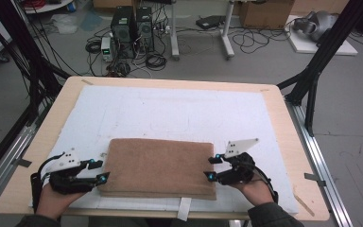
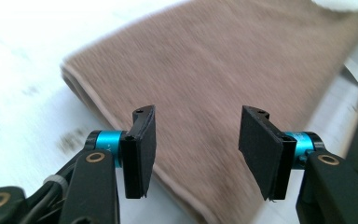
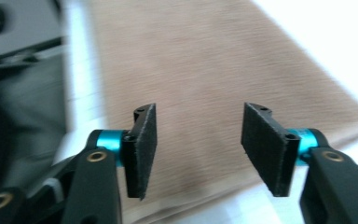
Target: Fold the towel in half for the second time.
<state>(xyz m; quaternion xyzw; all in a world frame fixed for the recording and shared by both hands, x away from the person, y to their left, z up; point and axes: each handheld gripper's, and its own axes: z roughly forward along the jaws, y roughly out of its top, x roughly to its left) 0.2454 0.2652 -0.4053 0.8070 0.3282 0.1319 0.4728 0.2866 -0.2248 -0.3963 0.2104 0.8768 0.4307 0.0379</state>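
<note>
Where the high view gives the folded brown towel (image 1: 158,166) whole: left tool (image 1: 99,171) and right tool (image 1: 211,168) both parted, empty.

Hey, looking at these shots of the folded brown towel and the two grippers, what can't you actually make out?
- How many layers the folded brown towel has: its edge is motion-blurred in the left gripper view and too small in the high view.
- The towel's far end in the right gripper view: cut off by the frame edge.
- The person's forearms: cut off by the high view's bottom edge.
- Table surface beneath the white sheet: covered.
</note>
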